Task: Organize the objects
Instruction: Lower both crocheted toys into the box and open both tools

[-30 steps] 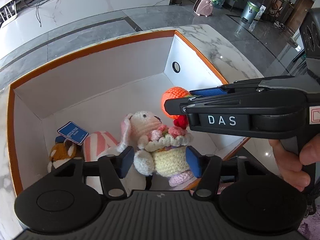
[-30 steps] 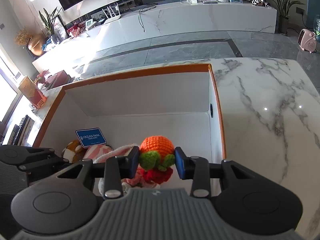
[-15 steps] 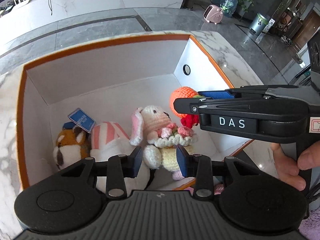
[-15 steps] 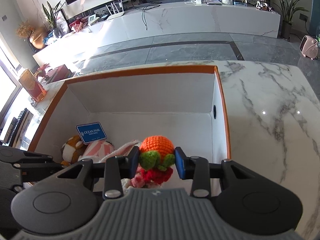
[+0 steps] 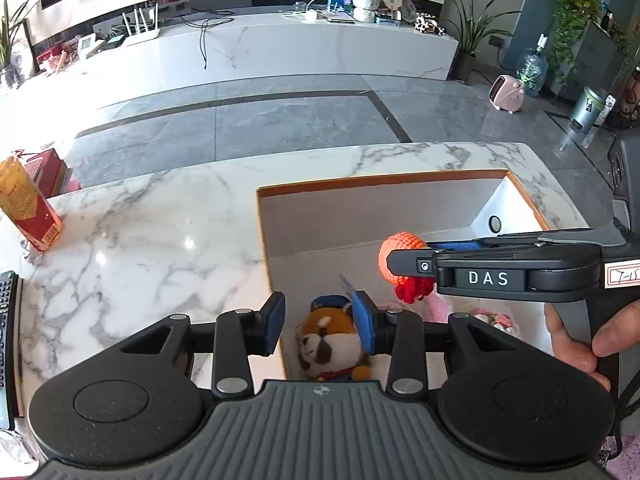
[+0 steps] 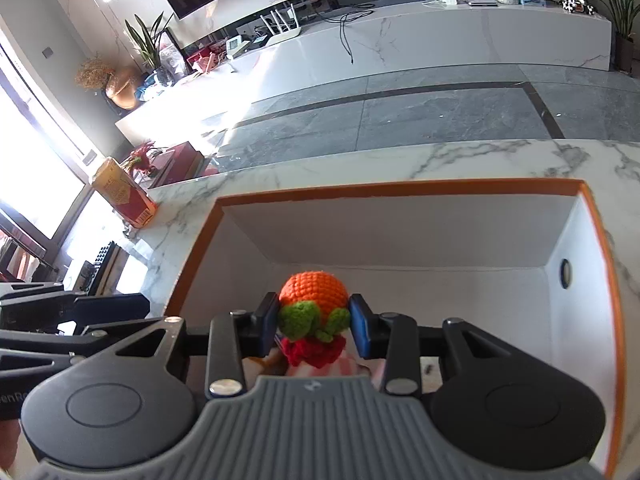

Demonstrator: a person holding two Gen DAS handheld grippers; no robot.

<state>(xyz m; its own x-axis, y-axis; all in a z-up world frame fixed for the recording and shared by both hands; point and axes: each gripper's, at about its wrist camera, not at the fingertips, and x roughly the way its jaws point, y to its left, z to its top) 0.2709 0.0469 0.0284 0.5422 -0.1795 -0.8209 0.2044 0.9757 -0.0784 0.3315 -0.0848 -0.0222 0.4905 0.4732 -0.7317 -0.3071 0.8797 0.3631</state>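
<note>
— Orange crochet was what showed first. How was it held?

— A crocheted orange toy (image 6: pixel 314 300), with green leaves and a red frill beneath, was pinched between the blue pads (image 6: pixel 361 330) of the right gripper (image 6: pixel 315 330). The jaws were drawn in to the toy's width, and both pads were pressed against its sides. The toy was held above the inside of a white box with an orange rim (image 6: pixel 400 189), which was set on a marble table (image 5: pixel 140 240).

— And the left gripper?

— The left gripper (image 5: pixel 320 322) was seen with its jaws spread partway and nothing gripped between them. One pad was placed over the box's left wall, the other over the interior. A brown plush animal (image 5: pixel 330 340) was seen lying in the box below the gap; whether it was touched could not be told.

— Anything else in the box?

— Pink and white plush (image 5: pixel 494 320) was glimpsed under the right gripper in the left view, mostly hidden. A red and gold carton (image 5: pixel 28 208) was stood at the table's far left edge.
</note>
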